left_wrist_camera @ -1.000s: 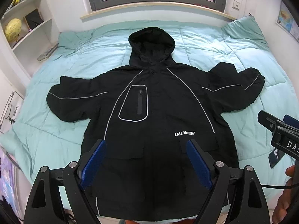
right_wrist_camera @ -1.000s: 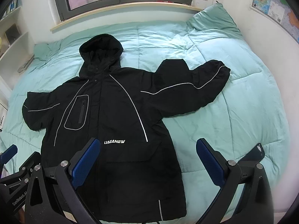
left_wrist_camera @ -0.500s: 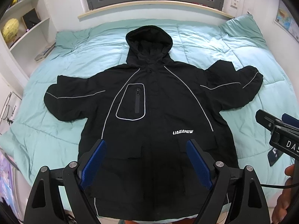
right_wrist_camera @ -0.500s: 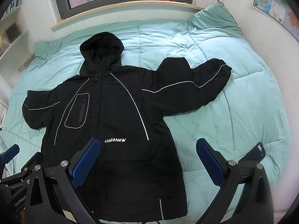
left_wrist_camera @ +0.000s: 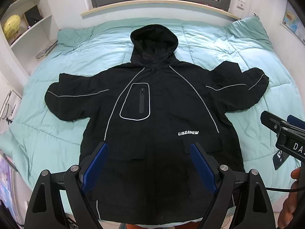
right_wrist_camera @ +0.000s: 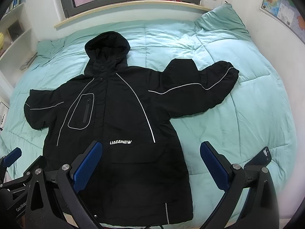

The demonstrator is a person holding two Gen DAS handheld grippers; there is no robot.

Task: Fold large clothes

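Observation:
A large black hooded jacket with thin reflective piping lies flat and face up on a mint-green quilt, both sleeves spread out and the hood toward the window. My left gripper hovers open above the jacket's lower front, its blue pads wide apart and holding nothing. Over the jacket's lower right edge my right gripper also stands open and holds nothing. The hem lies at the bed's near edge.
A dark phone rests on the quilt right of the jacket. A pillow sits at the far right corner. White shelves with a yellow globe line the left wall. A window is behind the bed, a map on the right wall.
Both views have drifted slightly, so the jacket sits a little higher and more central in frame. The jacket itself has not moved and both grippers stay open.

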